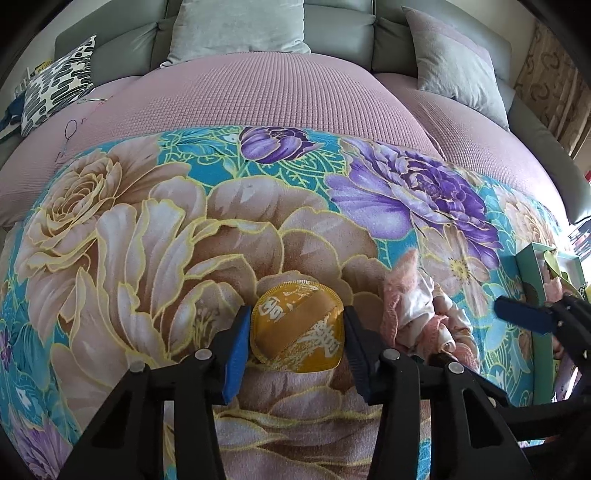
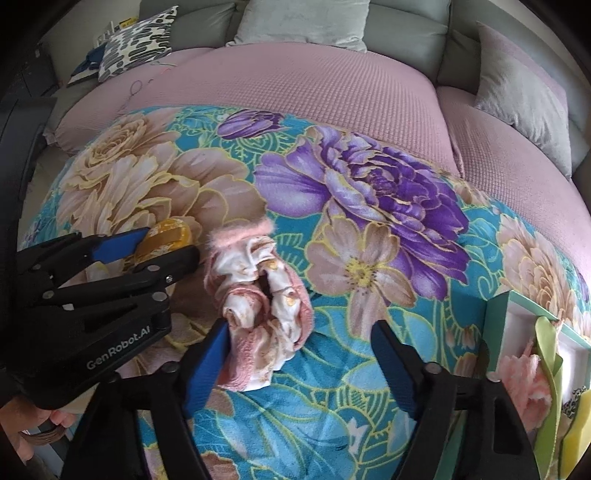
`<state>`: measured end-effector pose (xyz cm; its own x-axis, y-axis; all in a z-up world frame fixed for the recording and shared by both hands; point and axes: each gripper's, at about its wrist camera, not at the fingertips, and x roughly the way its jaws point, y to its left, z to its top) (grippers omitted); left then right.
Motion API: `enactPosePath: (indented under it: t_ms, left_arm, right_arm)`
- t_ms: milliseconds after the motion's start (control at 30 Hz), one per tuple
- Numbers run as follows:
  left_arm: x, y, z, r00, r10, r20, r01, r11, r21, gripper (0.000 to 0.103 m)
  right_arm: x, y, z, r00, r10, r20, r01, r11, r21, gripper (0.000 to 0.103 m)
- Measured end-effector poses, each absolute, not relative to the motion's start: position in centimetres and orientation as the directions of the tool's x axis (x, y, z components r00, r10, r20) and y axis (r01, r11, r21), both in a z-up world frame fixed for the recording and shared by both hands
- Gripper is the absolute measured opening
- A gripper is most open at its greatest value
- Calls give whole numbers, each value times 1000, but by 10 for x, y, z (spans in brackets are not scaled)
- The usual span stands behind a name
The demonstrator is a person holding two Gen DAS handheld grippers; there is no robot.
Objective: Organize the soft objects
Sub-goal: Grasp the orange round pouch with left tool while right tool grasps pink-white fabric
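A round yellow pad with white characters [image 1: 297, 326] lies on the floral blanket [image 1: 147, 229]. My left gripper [image 1: 295, 332] is shut on it, one finger touching each side; it also shows in the right wrist view [image 2: 162, 243] with the yellow pad [image 2: 170, 232]. A crumpled pink and white cloth [image 2: 258, 295] lies just right of the pad, also seen in the left wrist view [image 1: 424, 314]. My right gripper [image 2: 299, 350] is open, its left finger touching the cloth's near edge. A green box [image 2: 517, 321] at the right holds pink and green soft items.
The blanket lies on a pink waffle sofa cover [image 1: 258, 92]. Grey cushions [image 1: 236, 29] and a black-and-white patterned cushion [image 1: 55, 85] lean on the backrest. The green box [image 1: 535, 266] sits at the blanket's right edge.
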<state>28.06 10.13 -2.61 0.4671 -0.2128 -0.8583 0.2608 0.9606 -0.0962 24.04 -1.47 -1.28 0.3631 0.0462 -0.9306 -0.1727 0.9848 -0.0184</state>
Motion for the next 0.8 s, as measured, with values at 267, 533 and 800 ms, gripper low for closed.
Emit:
enactPosePath:
  t_ms: [267,533,800]
  left_arm:
    - [276,117,-17,488,-194,-851,236,968,-85,49]
    - [273,129,-18,486,-172,-857,196,977,-85,49]
    - [271,133,-22,477,-162,-864,178,980,-86,49]
  right_arm:
    - [240,-3,-20,335,78,-939,-201,980,9,57]
    - [241,3,-23,324,83,-943,-214,977,12,52]
    - [242,7,-24,317,90,-944,-228,974,16,37]
